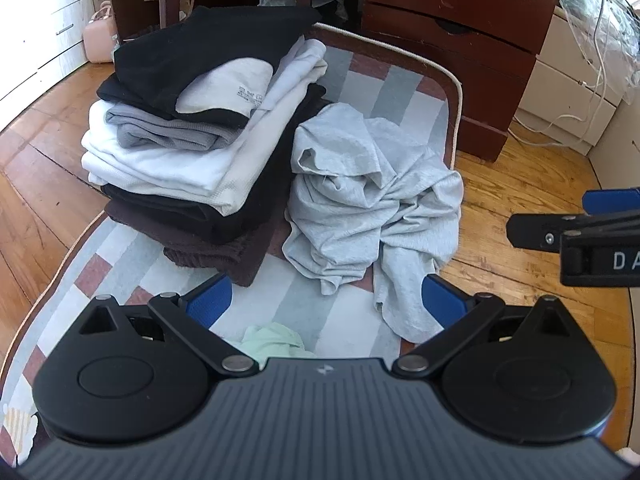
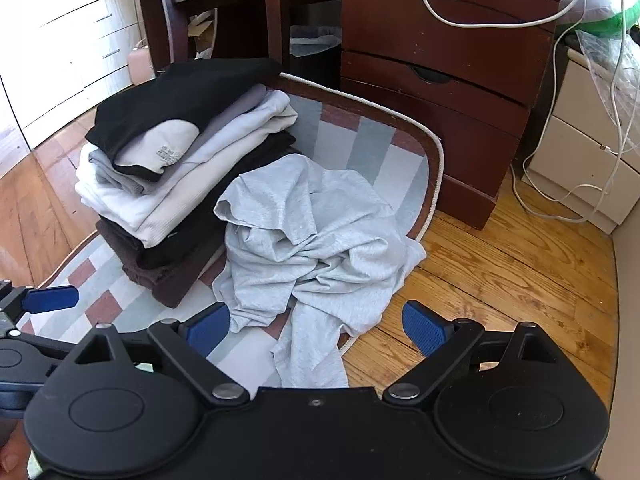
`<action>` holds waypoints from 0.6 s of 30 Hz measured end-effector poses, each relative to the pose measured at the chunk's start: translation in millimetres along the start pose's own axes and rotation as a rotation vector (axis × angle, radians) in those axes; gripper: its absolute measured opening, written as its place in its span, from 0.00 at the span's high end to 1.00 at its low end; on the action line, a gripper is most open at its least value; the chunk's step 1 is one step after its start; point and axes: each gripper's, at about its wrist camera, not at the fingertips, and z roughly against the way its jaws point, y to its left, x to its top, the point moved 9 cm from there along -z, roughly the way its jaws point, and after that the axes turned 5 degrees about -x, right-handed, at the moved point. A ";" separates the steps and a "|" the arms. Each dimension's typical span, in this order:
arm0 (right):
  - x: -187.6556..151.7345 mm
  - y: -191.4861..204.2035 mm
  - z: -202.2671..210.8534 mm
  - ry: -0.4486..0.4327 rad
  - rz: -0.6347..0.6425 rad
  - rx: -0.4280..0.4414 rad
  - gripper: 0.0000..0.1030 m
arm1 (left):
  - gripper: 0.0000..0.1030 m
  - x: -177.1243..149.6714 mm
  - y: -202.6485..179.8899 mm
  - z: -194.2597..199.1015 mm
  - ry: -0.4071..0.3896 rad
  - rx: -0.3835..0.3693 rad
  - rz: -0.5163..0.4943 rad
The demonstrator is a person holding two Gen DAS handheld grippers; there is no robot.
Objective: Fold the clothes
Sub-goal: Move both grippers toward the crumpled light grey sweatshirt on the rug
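A crumpled light grey garment [image 1: 368, 208] lies on a striped rug [image 1: 396, 92], partly spilling onto the wood floor; it also shows in the right wrist view [image 2: 316, 240]. Left of it stands a stack of folded black, white, grey and brown clothes [image 1: 200, 136], also in the right wrist view [image 2: 180, 168]. A pale green cloth [image 1: 272, 342] lies just below my left gripper [image 1: 326, 304], which is open and empty, hovering short of the grey garment. My right gripper [image 2: 316, 326] is open and empty above the garment's near edge.
A dark wood dresser [image 2: 448, 72] stands behind the rug, white drawers [image 2: 580, 168] with cables to the right, a chair [image 2: 224, 8] and white cabinet [image 2: 72, 44] at back left. Wood floor [image 2: 500, 288] lies right of the rug.
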 end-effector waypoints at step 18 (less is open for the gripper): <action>-3.5 6.4 -0.6 -0.039 0.000 0.023 0.08 | 0.00 -8.8 14.3 1.7 0.027 0.045 0.015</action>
